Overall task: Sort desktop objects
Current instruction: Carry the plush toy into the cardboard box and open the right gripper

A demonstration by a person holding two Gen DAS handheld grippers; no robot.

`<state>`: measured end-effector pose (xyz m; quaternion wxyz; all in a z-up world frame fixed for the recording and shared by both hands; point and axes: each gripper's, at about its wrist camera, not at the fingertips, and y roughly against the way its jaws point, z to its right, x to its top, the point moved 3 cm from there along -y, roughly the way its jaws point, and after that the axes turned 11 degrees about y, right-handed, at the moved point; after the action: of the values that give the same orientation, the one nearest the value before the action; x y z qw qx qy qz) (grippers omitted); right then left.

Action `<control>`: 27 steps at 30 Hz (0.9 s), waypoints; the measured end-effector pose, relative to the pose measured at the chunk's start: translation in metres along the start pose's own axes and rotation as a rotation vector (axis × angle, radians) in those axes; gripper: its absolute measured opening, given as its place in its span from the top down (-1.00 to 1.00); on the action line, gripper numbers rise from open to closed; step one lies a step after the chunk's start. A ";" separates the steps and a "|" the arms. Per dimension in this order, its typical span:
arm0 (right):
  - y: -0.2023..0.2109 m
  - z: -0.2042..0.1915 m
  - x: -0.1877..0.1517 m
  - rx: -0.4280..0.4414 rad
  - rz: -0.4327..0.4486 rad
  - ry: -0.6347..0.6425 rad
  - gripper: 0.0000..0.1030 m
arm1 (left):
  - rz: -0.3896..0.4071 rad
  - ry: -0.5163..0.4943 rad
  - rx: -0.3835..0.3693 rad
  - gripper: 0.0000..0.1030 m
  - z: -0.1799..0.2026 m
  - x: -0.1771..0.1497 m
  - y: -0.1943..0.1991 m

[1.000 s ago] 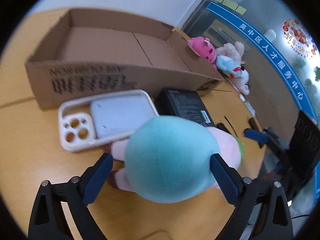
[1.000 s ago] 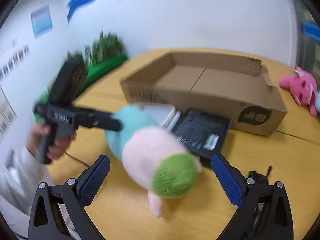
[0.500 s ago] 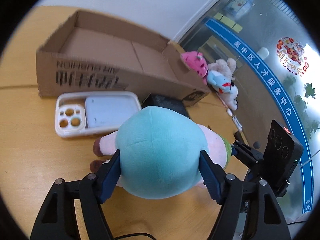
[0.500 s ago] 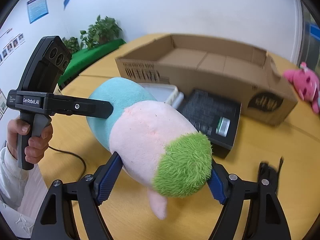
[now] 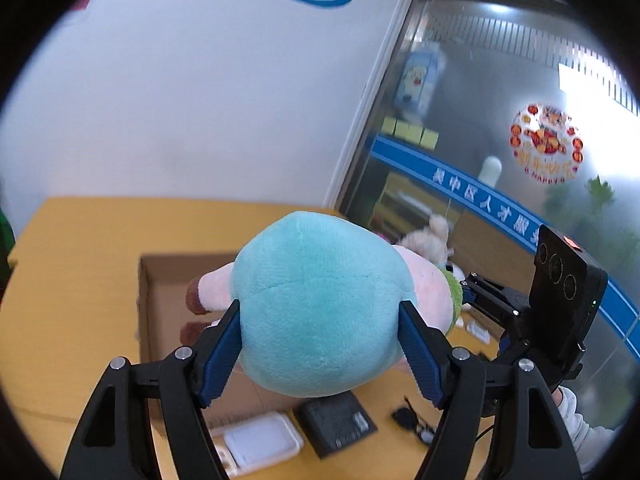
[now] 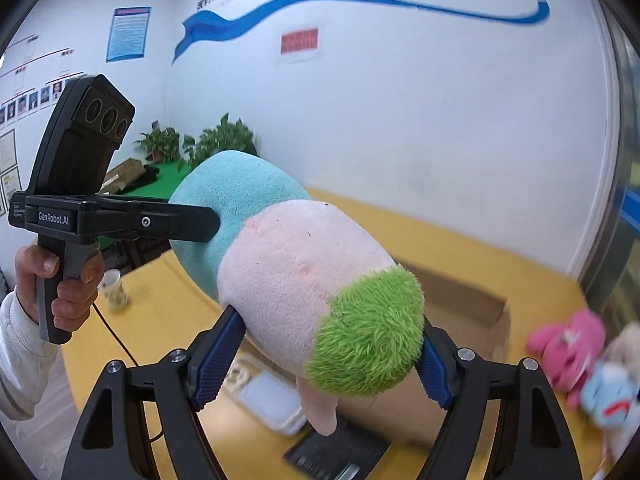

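Observation:
A long plush toy [image 5: 316, 312], teal at one end, pink in the middle and green at the other, hangs in the air above the wooden table [image 5: 76, 232]. My left gripper [image 5: 320, 344] is shut on its teal end. My right gripper [image 6: 328, 356] is shut on the plush toy [image 6: 304, 264] at its green and pink end. Below it stands an open cardboard box [image 5: 168, 280], seen in the right wrist view as the cardboard box [image 6: 464, 300]. In the right wrist view a hand [image 6: 60, 280] holds the left gripper's handle.
A white phone case [image 5: 256, 444], a black flat box [image 5: 336, 420] and a small black cable item [image 5: 408, 416] lie on the table in front of the carton. Pink, blue and beige plush toys [image 6: 572, 340] sit at the table's right end. A paper cup [image 6: 114, 290] stands at the left.
Both grippers shut on the plush toy, one at each end, and lifted it off the table to above the cardboard box. Phone case and black box stayed on the table.

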<state>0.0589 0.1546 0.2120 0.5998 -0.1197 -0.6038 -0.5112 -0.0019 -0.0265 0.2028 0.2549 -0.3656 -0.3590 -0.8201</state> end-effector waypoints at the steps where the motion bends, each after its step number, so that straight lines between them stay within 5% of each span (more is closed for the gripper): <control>1: -0.002 0.005 0.012 -0.004 0.008 0.013 -0.51 | 0.024 -0.008 0.018 -0.44 -0.001 0.014 0.001; 7: -0.036 0.045 0.086 -0.002 0.041 0.083 -0.51 | 0.104 -0.023 0.045 -0.44 -0.018 0.080 -0.005; 13: -0.114 0.085 0.112 0.053 -0.002 0.084 -0.51 | 0.082 0.034 0.095 -0.44 -0.072 0.120 -0.051; 18: -0.204 0.114 0.093 0.126 -0.094 0.039 -0.51 | -0.013 0.143 0.131 -0.44 -0.140 0.120 -0.113; 27: -0.353 0.128 -0.009 0.293 -0.302 -0.100 -0.51 | -0.257 0.362 0.242 -0.44 -0.242 0.056 -0.219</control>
<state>-0.2834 0.0973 0.0679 0.4966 0.0352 -0.7118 -0.4955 -0.2857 -0.0887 0.0429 0.2506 -0.1308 -0.4468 -0.8488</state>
